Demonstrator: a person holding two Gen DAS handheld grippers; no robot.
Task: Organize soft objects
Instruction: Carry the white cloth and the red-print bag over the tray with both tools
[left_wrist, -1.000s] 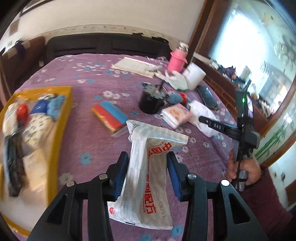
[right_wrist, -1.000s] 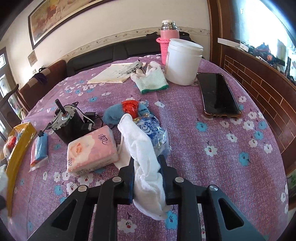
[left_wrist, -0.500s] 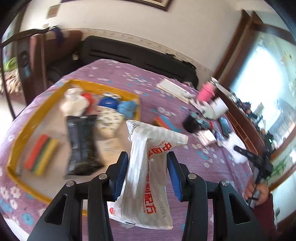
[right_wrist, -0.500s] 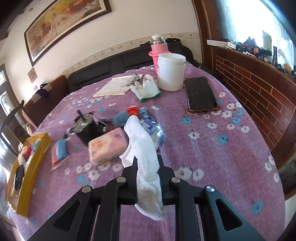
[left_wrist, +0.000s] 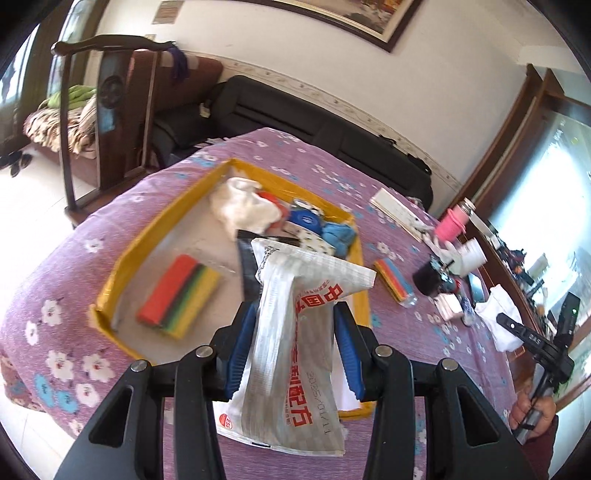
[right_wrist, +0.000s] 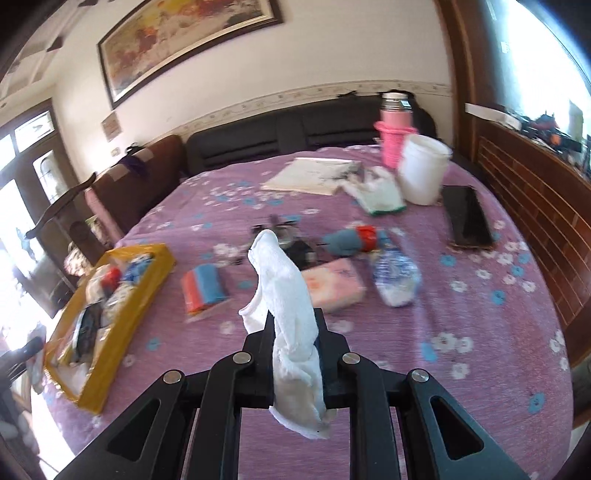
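My left gripper (left_wrist: 293, 347) is shut on a white plastic packet with red print (left_wrist: 295, 332) and holds it above the near right part of the yellow tray (left_wrist: 122, 258). The tray holds a rainbow sponge (left_wrist: 181, 295), a white cloth (left_wrist: 243, 206), a black packet and blue items. My right gripper (right_wrist: 293, 343) is shut on a white sock (right_wrist: 288, 306), held up above the purple tablecloth. The tray also shows at the left of the right wrist view (right_wrist: 92, 384).
On the table lie a red-blue sponge (right_wrist: 203, 288), a pink tissue pack (right_wrist: 332, 284), a blue patterned bag (right_wrist: 395, 277), a black motor (right_wrist: 291, 243), a blue-red toy (right_wrist: 351, 238), a glove (right_wrist: 380, 192), a white tub (right_wrist: 423, 173), a pink flask (right_wrist: 395, 133), a phone (right_wrist: 467, 221) and papers (right_wrist: 310, 175).
My left gripper has swung left with the packet, from over the table middle to over the yellow tray. My right gripper has lifted the sock up and pulled back from the table.
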